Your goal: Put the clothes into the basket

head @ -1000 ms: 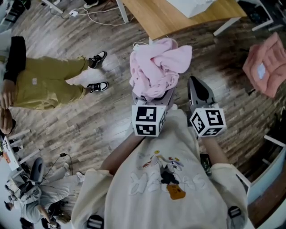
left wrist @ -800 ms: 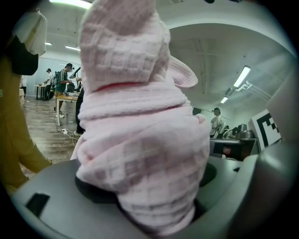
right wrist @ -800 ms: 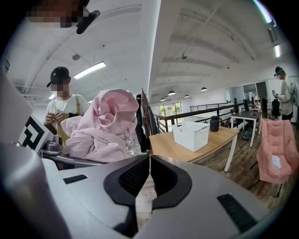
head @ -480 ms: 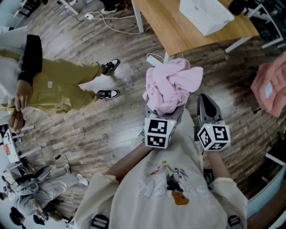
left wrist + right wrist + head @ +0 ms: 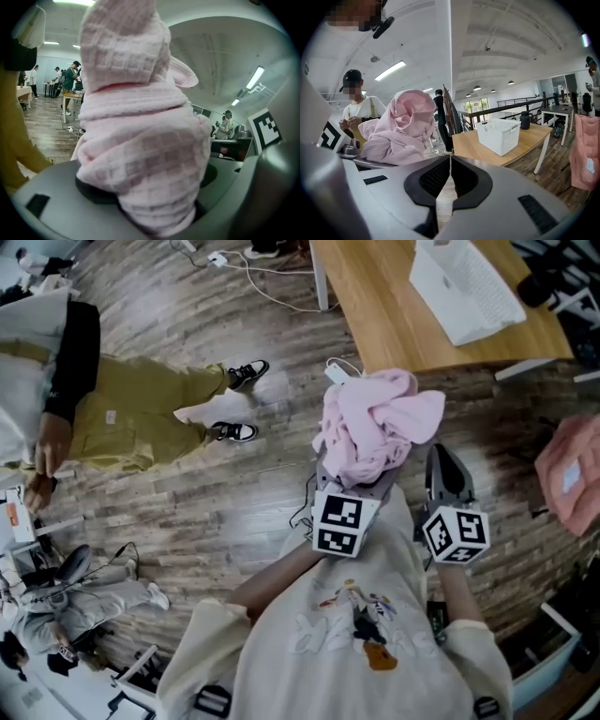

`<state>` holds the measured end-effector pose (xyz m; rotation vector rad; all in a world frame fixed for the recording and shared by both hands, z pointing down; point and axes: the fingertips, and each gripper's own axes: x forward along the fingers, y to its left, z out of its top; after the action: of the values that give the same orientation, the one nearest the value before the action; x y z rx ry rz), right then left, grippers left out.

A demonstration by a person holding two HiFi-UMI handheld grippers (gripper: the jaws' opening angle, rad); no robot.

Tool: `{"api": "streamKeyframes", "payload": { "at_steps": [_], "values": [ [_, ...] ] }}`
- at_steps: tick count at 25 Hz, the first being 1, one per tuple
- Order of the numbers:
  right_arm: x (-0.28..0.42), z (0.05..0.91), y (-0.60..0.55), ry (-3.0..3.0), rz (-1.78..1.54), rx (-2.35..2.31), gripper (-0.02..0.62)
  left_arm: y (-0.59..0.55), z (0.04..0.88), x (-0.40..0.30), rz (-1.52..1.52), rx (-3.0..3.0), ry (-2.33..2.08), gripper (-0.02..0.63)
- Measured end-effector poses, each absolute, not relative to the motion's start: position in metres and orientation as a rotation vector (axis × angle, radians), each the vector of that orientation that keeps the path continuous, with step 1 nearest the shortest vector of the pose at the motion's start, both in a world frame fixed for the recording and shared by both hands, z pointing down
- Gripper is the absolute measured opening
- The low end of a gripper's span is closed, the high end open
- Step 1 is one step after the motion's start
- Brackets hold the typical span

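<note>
Your left gripper point(image 5: 154, 204) stayed clamped wide around the bunched pink waffle-knit garment point(image 5: 140, 140), while your right gripper point(image 5: 450, 164) was closed on nothing just beside it. Over the last second the wooden table point(image 5: 394, 315) and its white basket point(image 5: 499, 136) drew nearer ahead, so the carry was probably nearing the drop. You held both hands side by side before your chest, tipped slightly downward.
</note>
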<state>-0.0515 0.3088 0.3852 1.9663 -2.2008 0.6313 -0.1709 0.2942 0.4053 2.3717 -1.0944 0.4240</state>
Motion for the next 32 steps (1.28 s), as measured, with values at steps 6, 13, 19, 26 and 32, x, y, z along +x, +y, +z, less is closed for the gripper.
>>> {"api": "streamKeyframes", "payload": {
  "at_steps": [6,13,19,26,32],
  "values": [
    [-0.005,0.379,0.269,-2.243,0.634,1.936,0.025,0.26,0.399,-0.126,0.415,2.354,-1.135,0.402],
    [0.044,0.366,0.232,-2.3,0.614,1.908,0.025,0.226,0.389,-0.077,0.412,2.349,-1.194,0.402],
    [0.094,0.369,0.209,-2.305,0.625,1.922,0.025,0.205,0.391,-0.03,0.423,2.343,-1.206,0.402],
    [0.128,0.369,0.194,-2.329,0.624,1.939,0.025,0.191,0.393,0.003,0.436,2.346,-1.205,0.402],
    [0.141,0.364,0.19,-2.338,0.644,1.918,0.025,0.188,0.387,0.019,0.453,2.326,-1.214,0.402]
  ]
}}
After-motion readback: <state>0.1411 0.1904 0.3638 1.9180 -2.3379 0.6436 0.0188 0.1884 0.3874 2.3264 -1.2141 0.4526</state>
